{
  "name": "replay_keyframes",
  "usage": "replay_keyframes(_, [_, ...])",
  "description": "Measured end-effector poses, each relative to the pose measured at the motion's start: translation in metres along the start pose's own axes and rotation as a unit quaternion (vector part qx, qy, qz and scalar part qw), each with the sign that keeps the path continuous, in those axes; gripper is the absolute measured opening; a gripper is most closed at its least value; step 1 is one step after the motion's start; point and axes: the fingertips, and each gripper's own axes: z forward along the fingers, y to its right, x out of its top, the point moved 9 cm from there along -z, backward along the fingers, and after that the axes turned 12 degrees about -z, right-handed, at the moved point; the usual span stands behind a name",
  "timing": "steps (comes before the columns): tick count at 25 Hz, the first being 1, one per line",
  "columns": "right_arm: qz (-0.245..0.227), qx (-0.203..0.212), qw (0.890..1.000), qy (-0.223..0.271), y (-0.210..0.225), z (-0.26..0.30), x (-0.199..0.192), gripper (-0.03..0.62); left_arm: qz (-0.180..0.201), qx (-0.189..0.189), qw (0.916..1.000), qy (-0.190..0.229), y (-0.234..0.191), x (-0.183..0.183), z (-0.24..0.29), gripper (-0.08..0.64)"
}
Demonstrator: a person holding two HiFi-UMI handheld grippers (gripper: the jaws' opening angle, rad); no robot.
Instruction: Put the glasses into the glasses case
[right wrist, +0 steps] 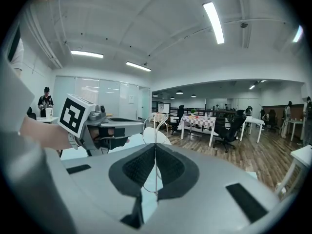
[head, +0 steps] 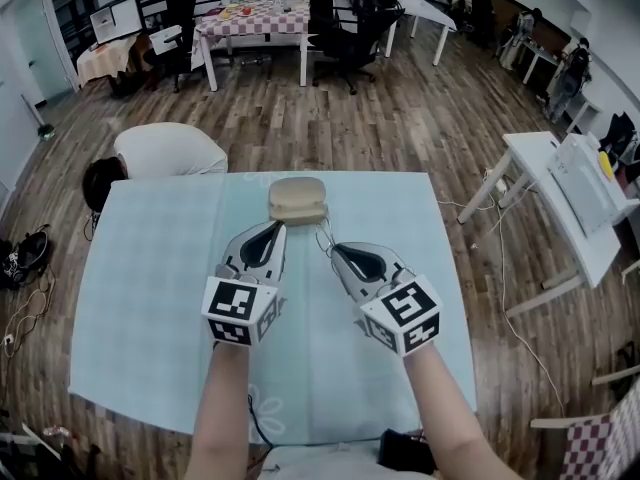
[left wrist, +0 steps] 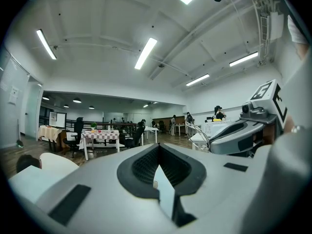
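Between the jaws of the right gripper (right wrist: 155, 144): the glasses (right wrist: 155, 128), thin wire frame, pinched along the seam of the closed pads, with the frame standing up past the tips. In the head view this gripper sits right of centre, tips aimed toward the upper left of the frame.

Beside it, on its left: the left gripper (left wrist: 159, 145), jaws together at the tips, nothing between them. Only pale table shows through the gap behind the pads. Its tips aim toward the top of the frame. Each gripper is carried on a bare forearm entering from the bottom edge.

Just above both sets of tips: the glasses case (head: 297, 200), beige, rounded, resting on the table near its far edge, centre of frame. The glasses hang near its lower right corner, outside it. Whether its lid is open cannot be told.

Surface: table (head: 140, 288), rectangular, with a pale blue-green cover. A person (head: 165, 153) in a white top is bent low at its upper left corner.

Room:
- Wood plank floor (head: 400, 118).
- Checked-cloth table (head: 255, 18) at the top of the frame, with black office chairs around it.
- White side table (head: 530, 153) at the right edge, carrying a white device.
- Loose cables on the floor at right and at lower left.
- Ceiling strip lights (left wrist: 146, 52) overhead in both gripper views.
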Motion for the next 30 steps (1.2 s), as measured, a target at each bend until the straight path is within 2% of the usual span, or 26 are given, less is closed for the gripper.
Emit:
replay_keyframes(16, [-0.057,0.061,0.995,-0.05,0.056,0.095,-0.025,0.014,-0.027,0.025,0.9989,-0.028,-0.054,-0.027,0.07,0.008])
replay_keyframes(25, [-0.086,0.104,0.985,-0.107,0.076,0.154,-0.055,0.014,-0.047,0.031,0.9965,-0.062,-0.083,-0.06,0.093,0.008])
replay_keyframes(30, [-0.097,0.138,0.978,-0.12,0.089,0.175,-0.067,0.014,-0.063,0.037,0.9949,-0.07,-0.093,-0.075,0.101,0.008])
